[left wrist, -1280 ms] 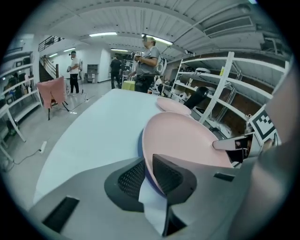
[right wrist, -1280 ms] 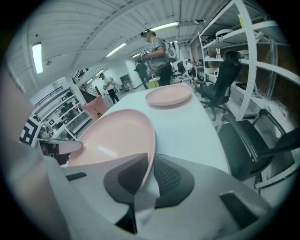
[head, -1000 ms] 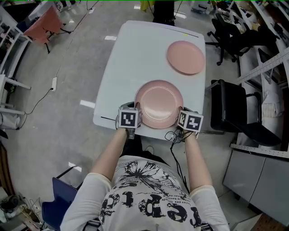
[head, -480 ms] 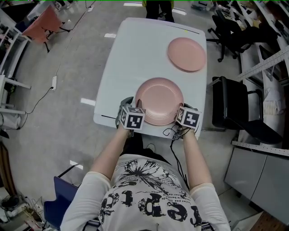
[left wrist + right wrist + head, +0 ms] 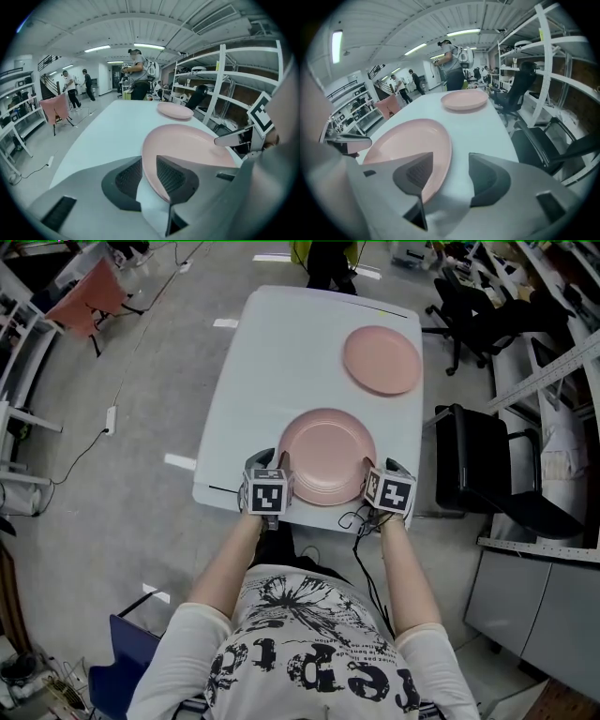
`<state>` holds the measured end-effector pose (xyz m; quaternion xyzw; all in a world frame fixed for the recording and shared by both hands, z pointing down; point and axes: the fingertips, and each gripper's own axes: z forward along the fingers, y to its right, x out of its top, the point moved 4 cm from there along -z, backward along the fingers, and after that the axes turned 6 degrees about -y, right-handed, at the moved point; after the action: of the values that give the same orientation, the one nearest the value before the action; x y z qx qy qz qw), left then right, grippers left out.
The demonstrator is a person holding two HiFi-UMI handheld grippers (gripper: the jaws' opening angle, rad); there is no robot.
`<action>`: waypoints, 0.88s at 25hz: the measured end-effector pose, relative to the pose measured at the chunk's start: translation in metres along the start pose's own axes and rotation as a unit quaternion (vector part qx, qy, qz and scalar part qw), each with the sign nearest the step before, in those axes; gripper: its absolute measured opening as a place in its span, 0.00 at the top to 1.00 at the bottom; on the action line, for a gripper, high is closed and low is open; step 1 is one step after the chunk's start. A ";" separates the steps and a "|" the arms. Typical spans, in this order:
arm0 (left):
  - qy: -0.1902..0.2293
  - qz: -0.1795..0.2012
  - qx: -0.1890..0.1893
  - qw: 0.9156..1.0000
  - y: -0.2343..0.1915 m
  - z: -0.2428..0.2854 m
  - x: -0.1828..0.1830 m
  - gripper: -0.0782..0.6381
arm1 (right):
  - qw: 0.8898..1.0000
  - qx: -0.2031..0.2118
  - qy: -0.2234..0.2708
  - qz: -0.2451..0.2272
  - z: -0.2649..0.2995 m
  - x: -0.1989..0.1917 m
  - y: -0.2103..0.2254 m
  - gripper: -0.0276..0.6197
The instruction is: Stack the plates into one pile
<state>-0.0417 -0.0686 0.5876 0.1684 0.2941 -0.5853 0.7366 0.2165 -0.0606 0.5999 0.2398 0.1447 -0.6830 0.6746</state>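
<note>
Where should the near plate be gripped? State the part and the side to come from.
Grip the near plate by its thin upturned rim, at the left and right edges nearest you, coming in low from the near side of the table. It lies flat and is too wide to span, but the rim likely leaves room for one jaw below and one above.
</note>
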 end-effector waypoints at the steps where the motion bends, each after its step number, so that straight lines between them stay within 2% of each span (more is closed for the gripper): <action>1: 0.008 -0.002 -0.003 1.000 0.004 -0.006 0.003 0.78 | 1.000 0.005 0.000 0.007 -0.004 0.000 0.002 0.60; 3: 0.022 -0.003 -0.013 1.000 0.014 -0.019 0.009 0.89 | 1.000 0.012 0.010 0.017 -0.014 0.001 0.008 0.74; 5: 0.036 -0.008 -0.038 0.999 0.027 -0.028 0.016 0.89 | 0.999 0.017 0.026 0.024 -0.026 0.004 0.014 0.95; 7: 0.043 -0.020 -0.067 0.997 0.040 -0.032 0.022 0.89 | 0.999 0.020 0.040 0.018 -0.037 0.007 0.021 0.95; 10: 0.054 -0.020 -0.086 0.995 0.057 -0.034 0.040 0.89 | 0.997 0.025 0.076 -0.019 -0.051 0.020 0.030 0.95; 15: 0.066 0.004 -0.105 0.992 0.073 -0.021 0.086 0.89 | 0.993 0.019 0.112 -0.044 -0.063 0.056 0.044 0.95; 22: 0.072 0.058 -0.114 0.989 0.083 0.022 0.159 0.89 | 0.992 0.004 0.125 -0.031 -0.045 0.119 0.071 0.95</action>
<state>0.0656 -0.1815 0.4960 0.1422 0.4011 -0.4905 0.7604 0.2953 -0.1417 0.5088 0.3215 0.2320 -0.6692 0.6285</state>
